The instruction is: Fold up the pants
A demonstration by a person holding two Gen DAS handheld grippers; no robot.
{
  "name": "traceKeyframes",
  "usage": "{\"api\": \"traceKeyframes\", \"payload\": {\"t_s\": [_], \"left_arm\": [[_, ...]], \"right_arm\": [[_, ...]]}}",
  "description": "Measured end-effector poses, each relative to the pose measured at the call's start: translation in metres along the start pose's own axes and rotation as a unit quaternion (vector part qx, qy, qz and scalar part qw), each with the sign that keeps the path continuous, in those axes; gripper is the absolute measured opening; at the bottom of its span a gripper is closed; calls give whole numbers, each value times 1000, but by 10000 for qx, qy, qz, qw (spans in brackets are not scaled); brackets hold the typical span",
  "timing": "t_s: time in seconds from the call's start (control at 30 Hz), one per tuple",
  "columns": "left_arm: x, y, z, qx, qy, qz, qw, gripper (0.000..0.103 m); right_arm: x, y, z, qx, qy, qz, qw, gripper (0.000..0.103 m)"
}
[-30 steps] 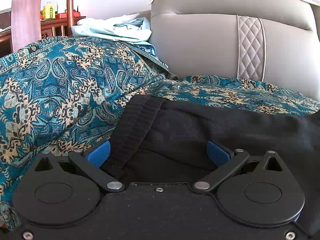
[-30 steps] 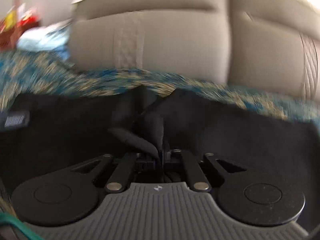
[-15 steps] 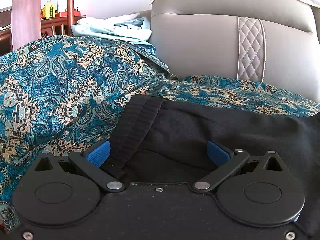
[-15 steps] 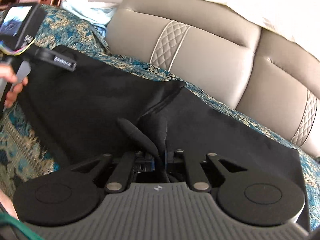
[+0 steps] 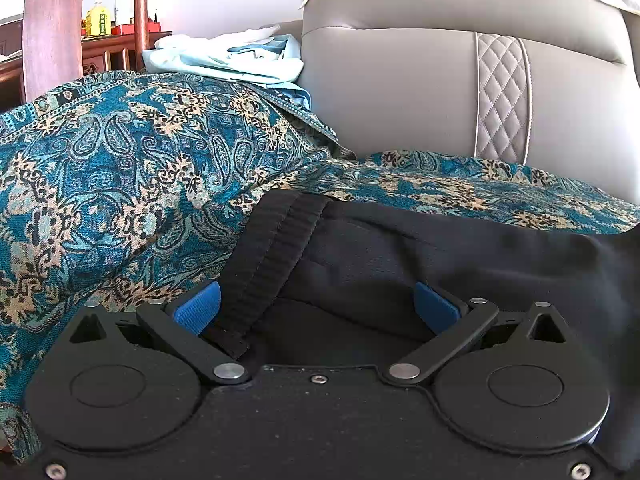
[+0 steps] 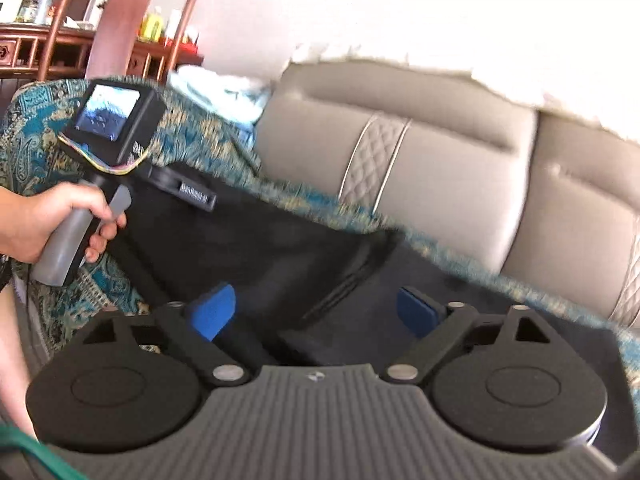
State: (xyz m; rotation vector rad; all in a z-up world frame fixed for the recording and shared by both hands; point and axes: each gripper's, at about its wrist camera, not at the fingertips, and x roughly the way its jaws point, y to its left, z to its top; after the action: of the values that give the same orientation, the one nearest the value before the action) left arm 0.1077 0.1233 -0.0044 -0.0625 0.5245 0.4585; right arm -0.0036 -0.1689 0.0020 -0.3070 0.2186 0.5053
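Black fabric pants [image 5: 460, 256] spread flat on a teal-and-tan paisley throw [image 5: 120, 184] covering the seat of a grey leather sofa [image 5: 400, 92] with a quilted diamond-stitched strip. Ribbed elastic waistband [image 5: 276, 256] at the pants' left end, running toward the left gripper [image 5: 316, 306] and lying just beside its left blue pad [image 5: 199, 307]. Left gripper wide open, pads well apart, cloth between them but not pressed, nothing gripped. Right gripper [image 6: 316, 312] with jaws opening, blue pads spread wide over dark pants cloth [image 6: 280, 248]; a dark seam or fold line running between them, nothing pinched; view blurred. Person's left hand [image 6: 52, 220] seen from the right wrist view, wrapped around the grey handle of the left gripper's body, small lit screen [image 6: 108, 110] on its back. Pile of pale blue and white cloth [image 5: 228, 58] on the sofa's far left end. Reddish wooden furniture [image 6: 60, 44] with bottles against the far wall.
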Motion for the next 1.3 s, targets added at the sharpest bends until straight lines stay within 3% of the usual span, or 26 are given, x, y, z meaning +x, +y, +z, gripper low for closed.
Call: {"api": "traceKeyframes", "payload": {"t_s": [0.13, 0.27, 0.43, 0.6, 0.67, 0.83, 1.03, 1.17, 1.23, 1.3], "left_arm": [[0, 0, 0, 2, 2, 3, 10000, 103], [0, 0, 0, 0, 2, 1, 10000, 103], [0, 0, 0, -2, 1, 1, 10000, 103], [0, 0, 0, 0, 4, 2, 10000, 103], [0, 0, 0, -1, 5, 3, 10000, 103], [0, 0, 0, -2, 7, 4, 10000, 103], [-1, -3, 1, 49, 47, 64, 10000, 103], [-10, -17, 7, 315, 154, 355, 9988, 103], [-20, -28, 9, 440, 214, 267, 9984, 103], [-35, -43, 13, 560, 172, -65, 9983, 103]], "right_arm": [[-3, -13, -3, 278, -78, -635, 9976, 103], [1, -41, -11, 789, -19, -1413, 9868, 103], [-4, -78, -34, 1416, 56, -2308, 9626, 103], [4, -107, -57, 1796, 550, -2879, 9391, 103], [6, -114, -65, 1947, 763, -2967, 9318, 103], [6, -125, -69, 2332, 829, -2847, 9261, 103], [7, -123, -69, 2320, 863, -2841, 9263, 103], [4, -123, -68, 2324, 836, -2742, 9294, 103], [4, -123, -68, 2317, 833, -2716, 9304, 103], [4, -122, -67, 2312, 834, -2698, 9310, 103]]}}
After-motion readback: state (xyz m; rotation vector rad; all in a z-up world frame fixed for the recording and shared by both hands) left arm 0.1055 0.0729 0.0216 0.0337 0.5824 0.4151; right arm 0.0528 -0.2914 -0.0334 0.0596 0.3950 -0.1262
